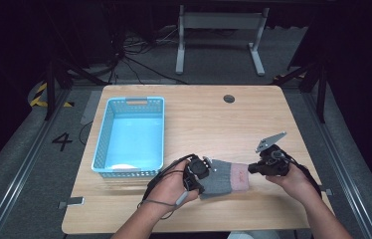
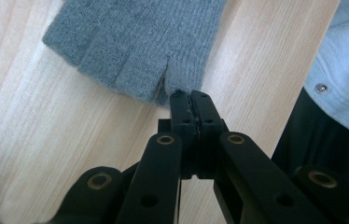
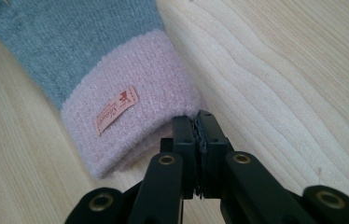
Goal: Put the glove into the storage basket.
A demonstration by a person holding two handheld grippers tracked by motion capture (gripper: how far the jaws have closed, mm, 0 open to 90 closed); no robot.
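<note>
A grey knitted glove (image 1: 221, 180) with a pink cuff (image 1: 239, 178) lies stretched flat on the wooden table near its front edge. My left gripper (image 1: 205, 175) is shut on the tip of one grey finger (image 2: 180, 83) of the glove (image 2: 135, 42). On the other side, my right gripper (image 1: 250, 170) is shut on the edge of the pink cuff (image 3: 130, 130), beside a small orange label (image 3: 116, 110). The two grippers hold the glove from opposite ends, left and right.
A light blue perforated basket (image 1: 105, 132) stands on the left half of the table (image 1: 214, 117). A round cable hole (image 1: 229, 98) sits near the far edge. The person's grey garment (image 2: 345, 79) hangs just past the table's front edge.
</note>
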